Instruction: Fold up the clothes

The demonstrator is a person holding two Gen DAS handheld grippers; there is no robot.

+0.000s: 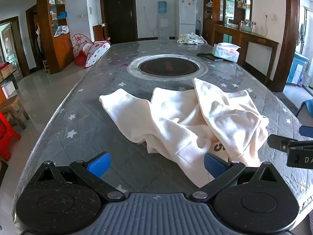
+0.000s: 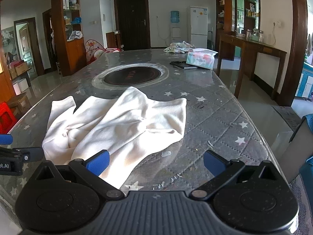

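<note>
A cream-white garment (image 1: 187, 121) lies crumpled on the grey star-patterned table (image 1: 86, 121), with dark print showing near its front edge. My left gripper (image 1: 156, 164) is open just in front of it, and its right blue pad (image 1: 214, 165) sits at the cloth's near hem. In the right wrist view the same garment (image 2: 117, 123) spreads to the left and centre. My right gripper (image 2: 155, 163) is open, with its left blue pad (image 2: 97, 162) over the cloth's near edge and nothing held. Each gripper shows at the edge of the other's view.
A round black cooktop (image 1: 168, 66) is set into the table's middle. Farther back lie a tissue box (image 1: 227, 51), a dark flat object (image 1: 209, 56) and a patterned cloth pile (image 1: 190, 38). The table's right edge (image 2: 260, 137) drops to the floor beside a wooden side table (image 2: 254, 52).
</note>
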